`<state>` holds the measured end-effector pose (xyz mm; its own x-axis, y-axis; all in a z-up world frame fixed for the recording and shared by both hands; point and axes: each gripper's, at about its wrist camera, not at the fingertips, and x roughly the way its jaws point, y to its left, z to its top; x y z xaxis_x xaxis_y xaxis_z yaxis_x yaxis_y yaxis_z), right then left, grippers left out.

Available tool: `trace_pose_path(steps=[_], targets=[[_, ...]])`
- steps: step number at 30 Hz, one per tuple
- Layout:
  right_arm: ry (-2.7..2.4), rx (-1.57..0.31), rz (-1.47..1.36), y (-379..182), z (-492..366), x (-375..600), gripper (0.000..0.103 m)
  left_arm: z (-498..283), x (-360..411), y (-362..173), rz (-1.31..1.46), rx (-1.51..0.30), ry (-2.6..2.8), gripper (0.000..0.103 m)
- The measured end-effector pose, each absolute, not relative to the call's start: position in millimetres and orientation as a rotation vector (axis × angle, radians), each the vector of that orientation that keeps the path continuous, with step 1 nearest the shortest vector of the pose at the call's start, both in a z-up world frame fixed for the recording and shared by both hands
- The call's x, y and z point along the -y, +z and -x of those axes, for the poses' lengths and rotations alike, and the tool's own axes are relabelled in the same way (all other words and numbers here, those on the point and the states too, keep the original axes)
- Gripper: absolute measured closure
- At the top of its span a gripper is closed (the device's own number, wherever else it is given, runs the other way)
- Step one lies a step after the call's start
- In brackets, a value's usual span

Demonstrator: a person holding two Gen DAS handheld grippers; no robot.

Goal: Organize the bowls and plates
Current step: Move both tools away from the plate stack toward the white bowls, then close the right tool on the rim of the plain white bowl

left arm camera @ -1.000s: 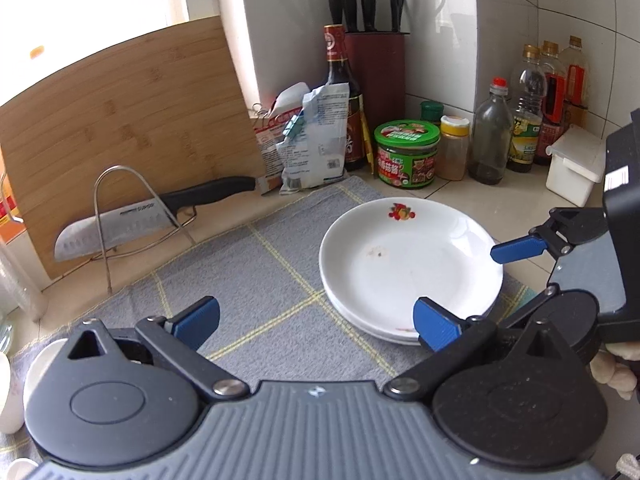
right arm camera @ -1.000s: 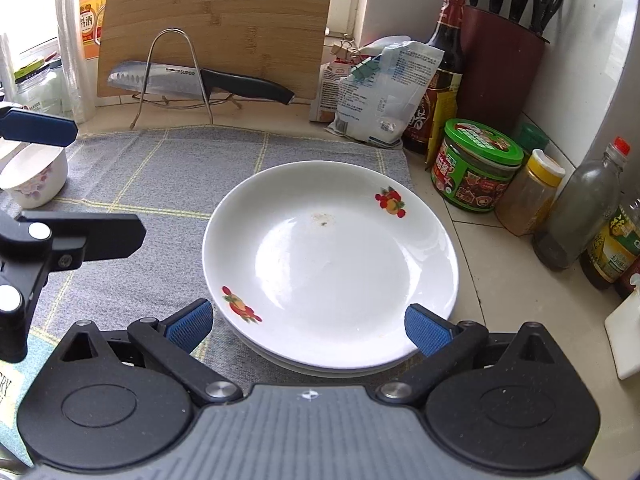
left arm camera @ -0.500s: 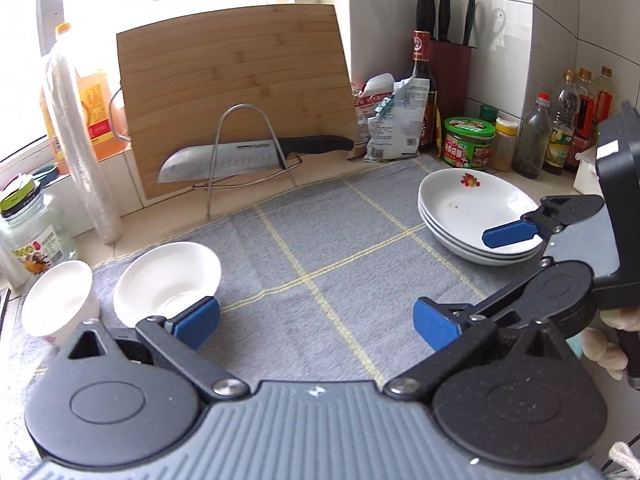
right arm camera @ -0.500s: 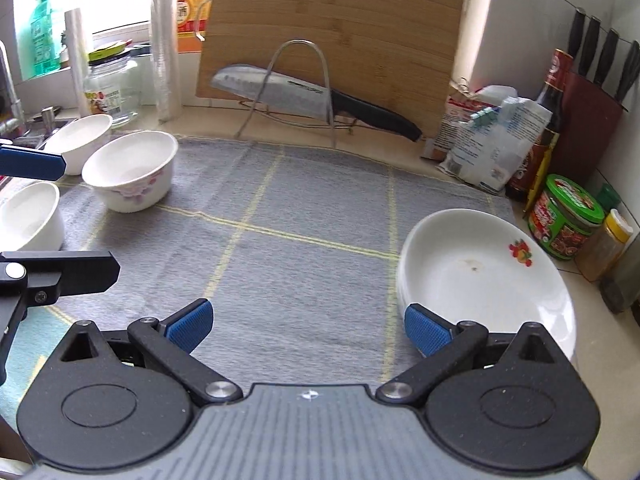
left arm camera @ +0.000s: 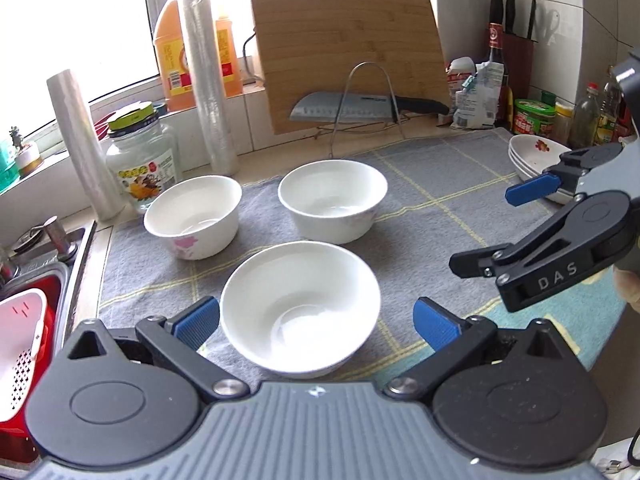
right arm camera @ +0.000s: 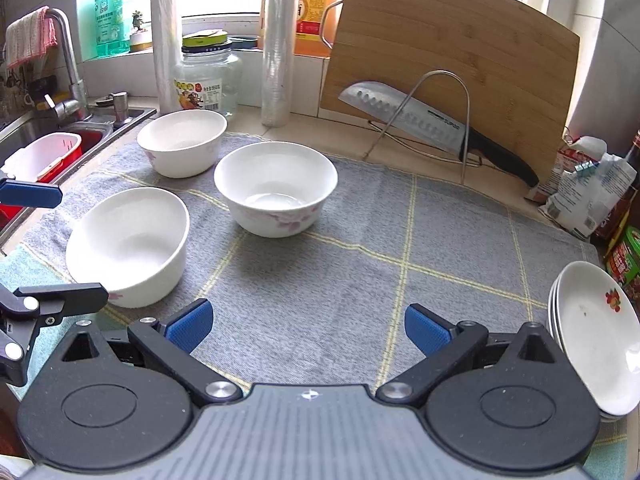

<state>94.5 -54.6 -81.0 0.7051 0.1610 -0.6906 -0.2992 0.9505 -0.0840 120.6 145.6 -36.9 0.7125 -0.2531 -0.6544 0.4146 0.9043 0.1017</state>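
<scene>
Three white bowls stand on the grey cloth [left arm camera: 440, 184]. The nearest bowl [left arm camera: 300, 312] sits between the spread fingers of my left gripper [left arm camera: 316, 324], which is open and not clamped on it. Behind it stand a bowl with a pink flower [left arm camera: 192, 216] and a middle bowl [left arm camera: 332, 200]. A stack of white plates [left arm camera: 532, 156] with a fruit print rests at the far right. My right gripper [right arm camera: 308, 328] is open over bare cloth, with the middle bowl [right arm camera: 276, 192] ahead of it, the near bowl [right arm camera: 128, 244] at its left and the plates [right arm camera: 592, 332] at its right.
A bamboo cutting board [left arm camera: 348, 52] and a knife on a wire rack [left arm camera: 360, 108] stand at the back. A glass jar [left arm camera: 140, 156], plastic-wrap rolls [left arm camera: 208, 80] and an oil jug line the window sill. The sink with a red basin [right arm camera: 52, 152] lies left; bottles and jars [left arm camera: 536, 116] crowd the right corner.
Both grippers have swung left, away from the plate stack, which now lies at the far right. The three bowls have come into view, the nearest one between my left fingers. Both stayed open.
</scene>
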Motion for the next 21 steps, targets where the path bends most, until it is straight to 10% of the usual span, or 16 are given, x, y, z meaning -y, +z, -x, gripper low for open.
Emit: trace_pose_path(steps=[21], targets=[[0.404,-0.773,0.313,-77,-121,-24,0.000,-143,-169,-91,-0.197,-0.735,-0.466,0.001]])
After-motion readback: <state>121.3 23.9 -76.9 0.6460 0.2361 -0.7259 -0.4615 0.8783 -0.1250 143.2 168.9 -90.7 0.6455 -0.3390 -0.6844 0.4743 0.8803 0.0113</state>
